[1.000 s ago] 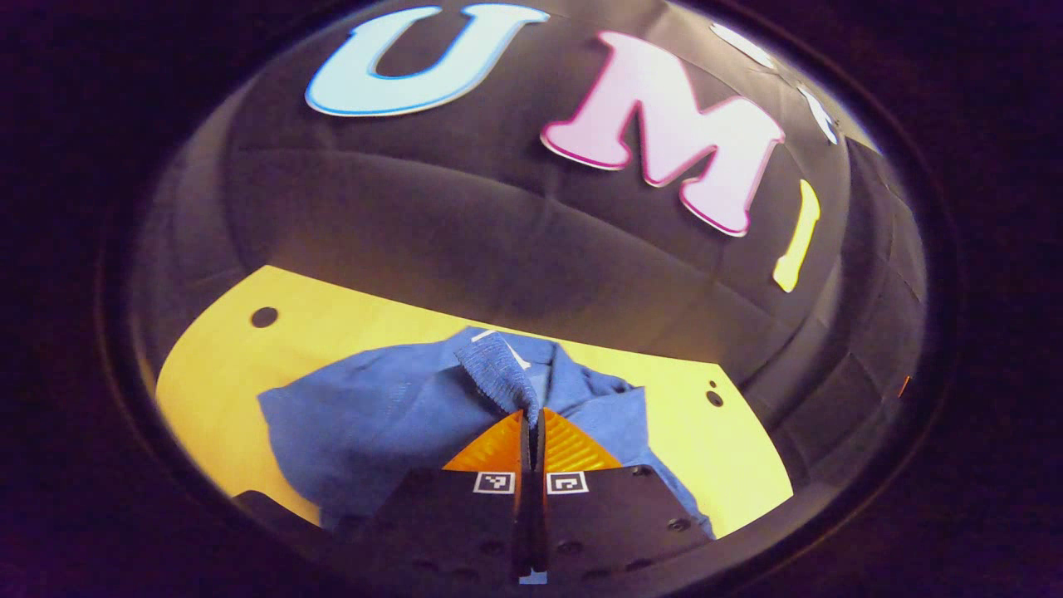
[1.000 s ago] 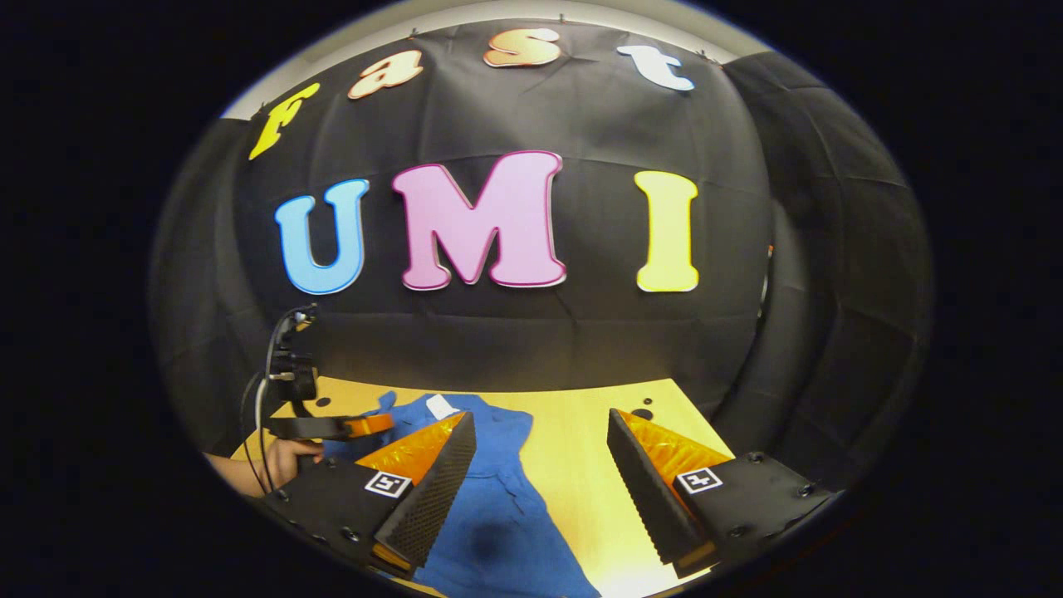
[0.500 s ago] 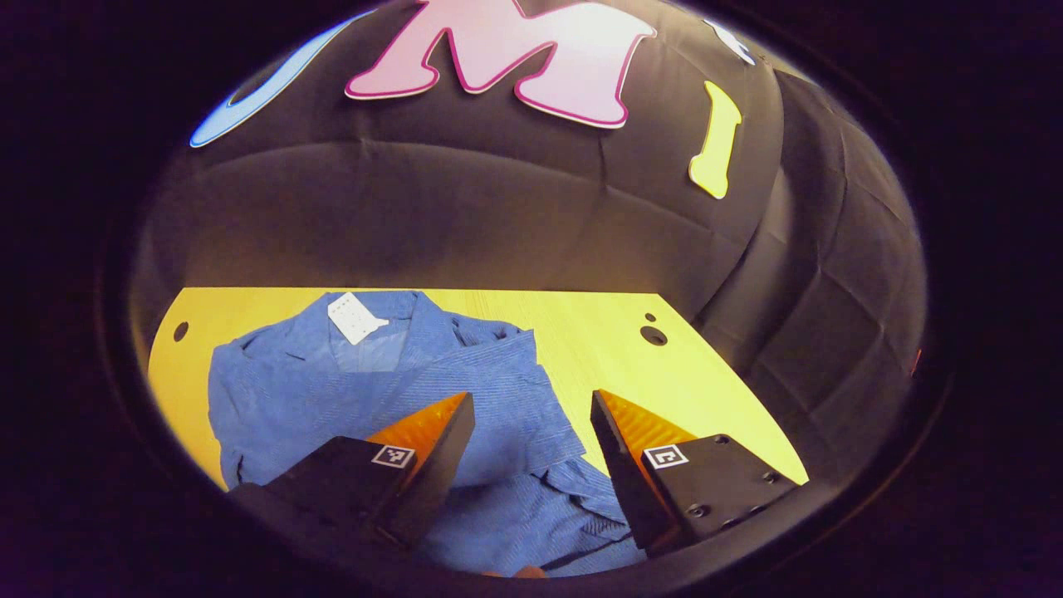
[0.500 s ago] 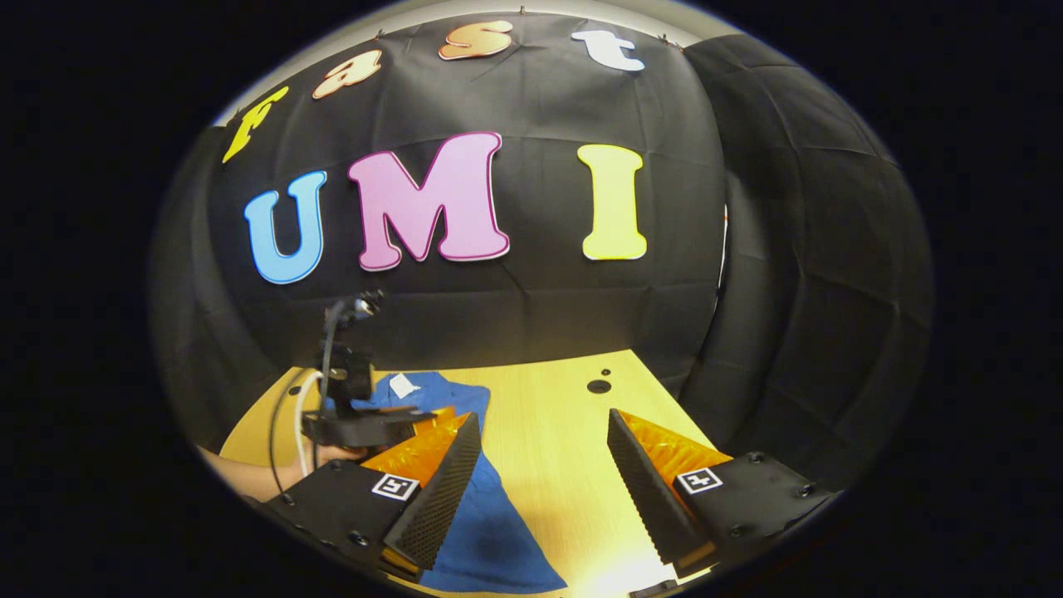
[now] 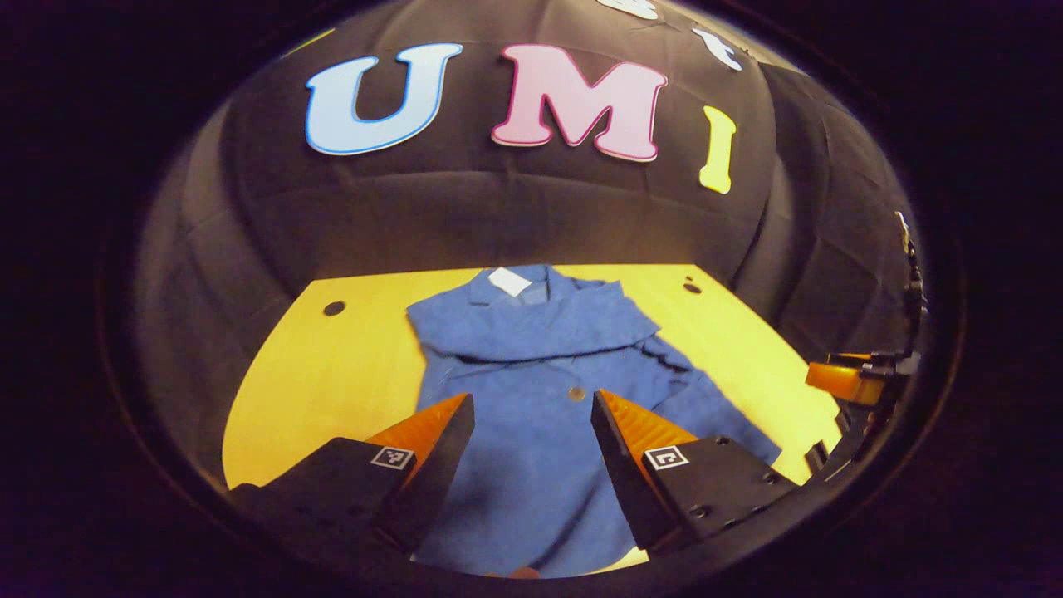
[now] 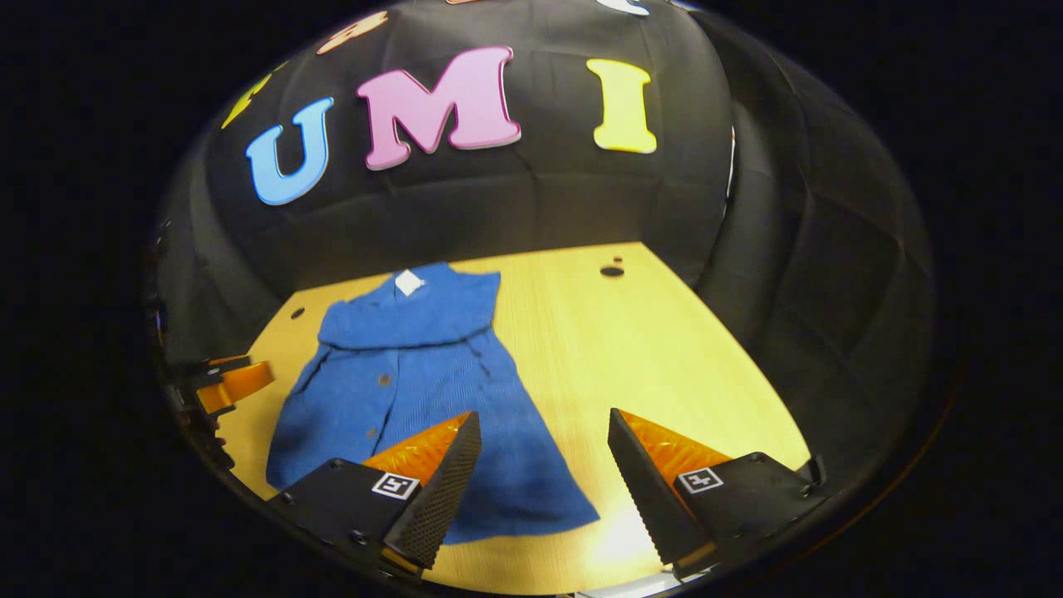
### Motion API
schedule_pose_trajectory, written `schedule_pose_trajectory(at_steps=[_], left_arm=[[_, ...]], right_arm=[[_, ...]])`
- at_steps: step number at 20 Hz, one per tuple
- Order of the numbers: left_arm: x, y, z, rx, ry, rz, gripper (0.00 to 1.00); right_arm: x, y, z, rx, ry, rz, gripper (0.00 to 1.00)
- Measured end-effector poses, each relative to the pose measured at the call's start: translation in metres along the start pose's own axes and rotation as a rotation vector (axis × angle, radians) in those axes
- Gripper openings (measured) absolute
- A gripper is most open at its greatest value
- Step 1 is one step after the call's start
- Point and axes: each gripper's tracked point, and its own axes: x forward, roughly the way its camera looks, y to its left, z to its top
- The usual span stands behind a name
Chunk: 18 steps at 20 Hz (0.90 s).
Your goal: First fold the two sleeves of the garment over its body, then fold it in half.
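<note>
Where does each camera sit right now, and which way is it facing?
Left gripper view: rides on the left gripper, above the table's near edge, facing the back wall over the blue garment; its own open fingers show below, the right gripper at the right edge.
Right gripper view: rides on the right gripper, facing the same wall, garment left of centre; its own open fingers show, the left gripper at the left edge.
Shared: garment, table, wall.
</note>
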Motion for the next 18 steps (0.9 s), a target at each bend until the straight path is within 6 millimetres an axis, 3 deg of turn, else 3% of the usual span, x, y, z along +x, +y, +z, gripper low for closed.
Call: schedule_pose_trajectory(at_steps=[3, 4, 7, 12, 18], left_arm=[[-0.022, 0.042, -0.092, -0.077, 0.169, 0.091, 0.84], [-0.026, 0.049, -0.115, -0.109, 0.216, 0.105, 0.84], [-0.022, 0.05, -0.151, -0.172, 0.298, 0.124, 0.84], [-0.009, 0.037, -0.18, -0.216, 0.385, 0.138, 0.82], [-0.004, 0.029, -0.174, -0.202, 0.383, 0.143, 0.82]], right_arm=[[0.01, -0.005, -0.061, 0.031, 0.192, -0.026, 0.97], [0.015, -0.007, -0.072, 0.033, 0.223, -0.036, 0.98], [0.029, -0.022, -0.091, 0.002, 0.254, -0.107, 0.99], [0.039, -0.024, -0.115, 0.034, 0.346, -0.137, 0.99], [0.044, -0.021, -0.12, 0.022, 0.357, -0.119, 0.99]])
